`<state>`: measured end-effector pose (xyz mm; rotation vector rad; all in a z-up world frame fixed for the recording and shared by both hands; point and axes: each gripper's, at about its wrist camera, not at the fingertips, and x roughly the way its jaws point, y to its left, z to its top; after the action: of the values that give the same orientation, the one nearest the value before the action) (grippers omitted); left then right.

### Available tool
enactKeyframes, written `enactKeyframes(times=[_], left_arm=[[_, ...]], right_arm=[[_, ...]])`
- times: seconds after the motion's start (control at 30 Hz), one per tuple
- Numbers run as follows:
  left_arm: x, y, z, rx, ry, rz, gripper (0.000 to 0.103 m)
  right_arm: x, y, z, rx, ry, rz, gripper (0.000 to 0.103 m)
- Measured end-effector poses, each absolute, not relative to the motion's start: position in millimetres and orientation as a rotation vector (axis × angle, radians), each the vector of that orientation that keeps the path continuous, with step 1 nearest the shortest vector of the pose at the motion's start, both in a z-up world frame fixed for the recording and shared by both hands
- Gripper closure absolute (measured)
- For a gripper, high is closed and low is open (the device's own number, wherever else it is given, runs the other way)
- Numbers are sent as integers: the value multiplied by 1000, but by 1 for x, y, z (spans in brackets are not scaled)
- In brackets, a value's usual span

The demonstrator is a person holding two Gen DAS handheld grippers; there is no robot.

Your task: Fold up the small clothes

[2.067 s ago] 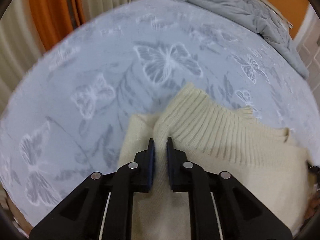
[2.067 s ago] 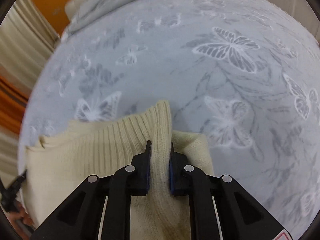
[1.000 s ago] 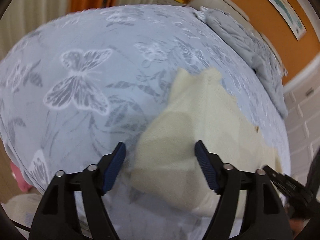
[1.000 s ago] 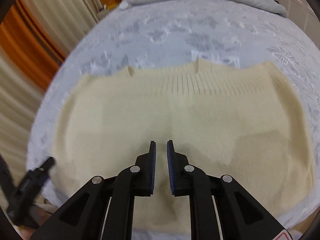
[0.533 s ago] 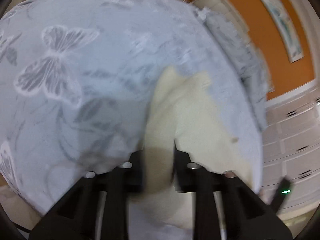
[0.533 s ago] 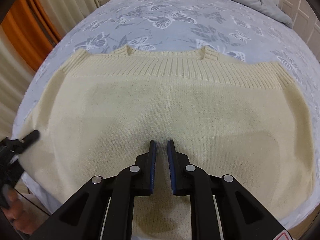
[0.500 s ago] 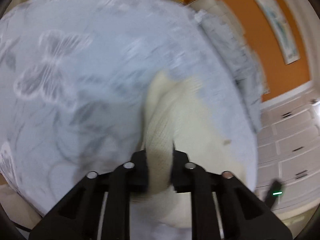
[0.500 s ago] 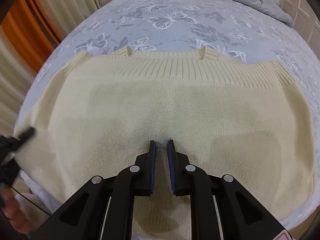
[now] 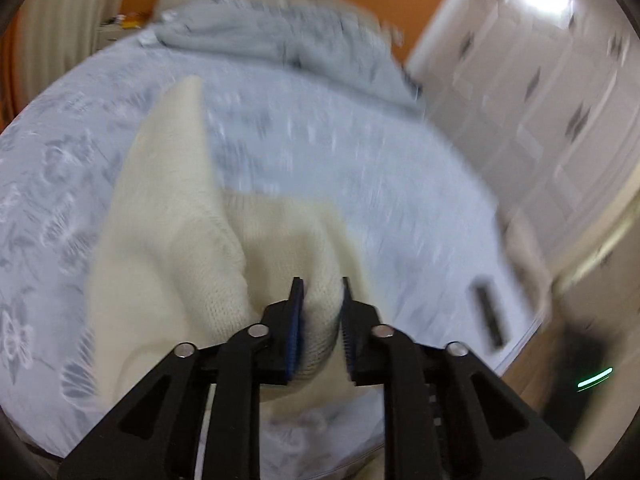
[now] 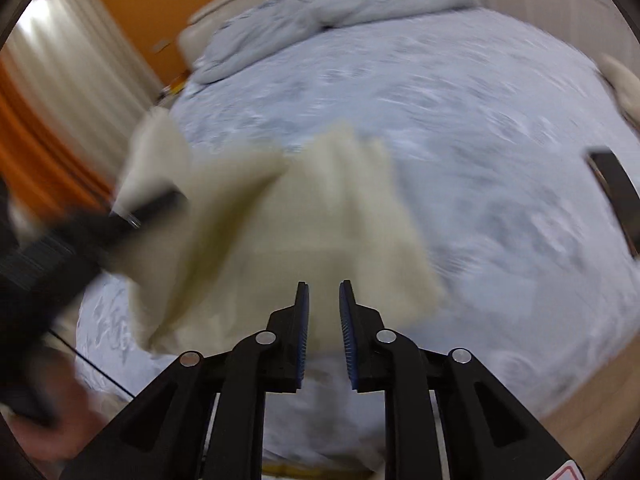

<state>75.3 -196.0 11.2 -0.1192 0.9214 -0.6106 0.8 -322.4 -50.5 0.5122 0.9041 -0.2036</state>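
Carrying a cream sweater [image 9: 168,248] across a bed [image 9: 360,168] spread with a grey butterfly-print cover, two hand-held grippers work mid-fold, and both views are smeared with motion blur.

The risk here: the knit is thick and soft, so the bunched fold could slide out of the left hand-held gripper [image 9: 320,300] during a fast swing, or the loose far end in the upper left of the left view could drag and land crooked, spoiling the fold.

At the lower centre of the left view, the left one is clenched on a thick wad of sweater that bulges between its blue pads; its jaws have just eased slightly wider, with the fabric between them. The rest of the sweater trails up and left, partly lifted off the bed.

At the lower centre of the right view, the right hand-held gripper [image 10: 323,304] has just been opening a little. A narrow gap shows between its pads, and sweater [image 10: 312,216] lies behind that gap; whether any fabric is pinched I cannot tell.

A crumpled grey duvet [image 10: 340,4] lies at the top of the bed.
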Motion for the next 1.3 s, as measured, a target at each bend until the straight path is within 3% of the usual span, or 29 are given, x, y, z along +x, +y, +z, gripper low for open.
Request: enactKeyframes(times=[0.07,0.17,0.2,0.23,0.3,0.47,0.63,0.67,0.7,0.73,0.9,1.03,1.1,1.2,1.23,1.27,1.3], left_arm=[[57,-204,-12,-71,963,-591,84],[28,-182,-18,-51,952,-612,61],[17,-174,-18,-28,931,-619,58],[9,-166,-16,0,916,-622,58],[1,-147,-15,78,891,-578,44],[6,-94,-15,33,908,-465,43],[16,-64,-22,-38,937,-401,43],[16,-61,-23,-39,936,-393,42],[17,-59,-23,-39,935,-388,42],[17,-55,-22,-41,935,-386,42],[17,-44,-19,-74,912,-396,38],[20,-50,-34,-85,958,-399,37],[21,-55,-38,-82,979,-409,37],[17,-55,-37,-56,951,-412,36],[17,-53,-38,-46,948,-406,36],[17,-52,-39,-46,951,-402,36],[19,-50,-41,-56,962,-399,36]], right_arm=[[-12,-337,-55,551,908,-226,81],[-24,-349,-53,612,887,-208,77],[-23,-347,-50,599,880,-193,76],[-20,-343,-47,590,878,-177,71],[-10,-334,-40,599,869,-108,60],[29,-289,-28,582,890,59,42],[80,-238,-53,500,1014,116,39],[90,-230,-63,482,1046,97,57],[96,-227,-68,466,1065,93,84],[102,-222,-73,464,1098,105,91],[68,-236,-4,411,879,82,91],[77,-251,-74,370,1122,4,82],[70,-255,-88,428,1131,-4,81],[61,-256,-73,494,1053,-4,62],[62,-258,-66,513,1027,-10,47],[68,-259,-63,518,1012,-14,39],[72,-260,-60,509,998,-24,37]])
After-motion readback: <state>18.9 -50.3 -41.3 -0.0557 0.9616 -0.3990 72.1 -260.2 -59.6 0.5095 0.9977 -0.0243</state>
